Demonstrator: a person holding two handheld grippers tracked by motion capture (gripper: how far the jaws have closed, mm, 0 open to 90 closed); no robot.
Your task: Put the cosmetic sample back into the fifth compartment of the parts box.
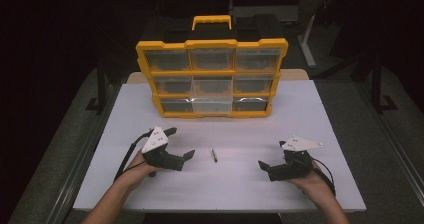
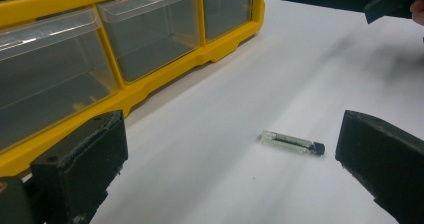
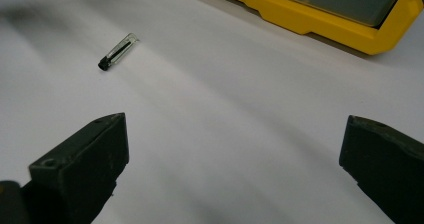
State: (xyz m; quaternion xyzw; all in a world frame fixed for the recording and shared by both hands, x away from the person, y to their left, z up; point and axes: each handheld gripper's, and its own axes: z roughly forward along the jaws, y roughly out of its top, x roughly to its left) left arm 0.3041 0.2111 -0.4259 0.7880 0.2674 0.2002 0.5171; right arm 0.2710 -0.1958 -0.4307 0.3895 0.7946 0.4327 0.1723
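Small vial [image 1: 213, 154]: lies flat on the white tabletop [image 1: 300, 109], between the two claws and touching neither. It is a thin clear tube with a dark cap; something dark runs along its inside, too small to make out. In the left gripper view the vial [image 2: 292, 142] lies ahead of the jaws, nearer the right-hand one, cap pointing away from the organizer. In the right gripper view the vial [image 3: 117, 51] sits well ahead and off to the upper left.

Left claw [image 1: 181, 143]: held in the person's left hand [image 1: 141, 168], low over the tabletop just left of the vial. Jaws spread wide — nothing between them but bare white surface.

Right claw [image 1: 262, 165]: held in the person's right hand [image 1: 312, 180], near the front right of the tabletop, pointing in towards the vial. In its own view the jaws stand wide apart, gripping nothing.

Yellow organizer [image 1: 212, 44]: stands upright at the back of the tabletop, well behind the vial — three rows of three clear drawers, a yellow handle on top.

Bottom middle drawer [image 1: 212, 105]: looks paler than its neighbours and seems to stick out a little towards the front.

Cables: a black cable trails from each claw back along the person's forearm.
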